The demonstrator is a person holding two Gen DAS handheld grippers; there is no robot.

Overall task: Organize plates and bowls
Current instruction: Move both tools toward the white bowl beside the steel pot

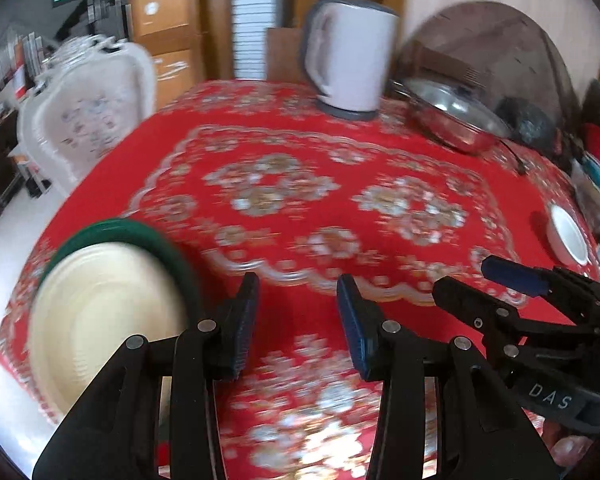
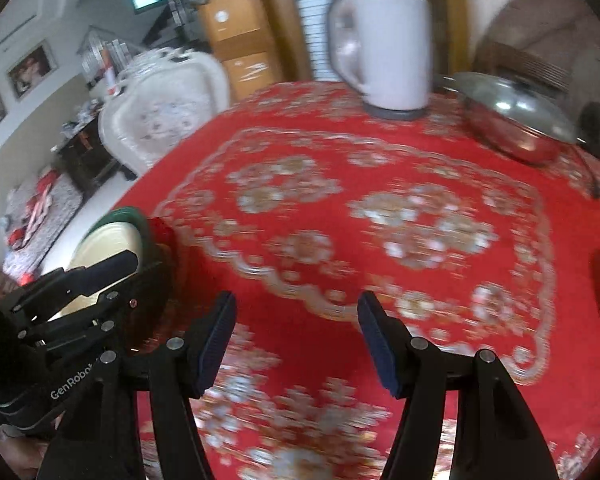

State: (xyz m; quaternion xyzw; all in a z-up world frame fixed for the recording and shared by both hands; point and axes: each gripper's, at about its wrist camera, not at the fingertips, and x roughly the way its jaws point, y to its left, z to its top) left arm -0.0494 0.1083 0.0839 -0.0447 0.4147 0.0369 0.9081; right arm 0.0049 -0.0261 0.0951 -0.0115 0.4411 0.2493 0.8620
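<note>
Plates: cream plate [image 1: 100,320] on green plate [image 1: 140,232], just left of my left gripper [image 1: 296,312].
Left gripper: jaws narrow, empty.
Right gripper [image 2: 296,340]: jaws half open, empty.
White bowl [image 1: 568,236]: far right.
Advice: I slow down first, then grip one rim.

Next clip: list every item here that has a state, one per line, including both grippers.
Left gripper: open, nothing between its fingers.
Right gripper: open, empty.
Cream round plate: stacked on a dark green plate, at the table edge.
Small white bowl: upright, looks empty.
White electric kettle: upright on its base, lid shut.
Steel pan: covered by its lid.
</note>
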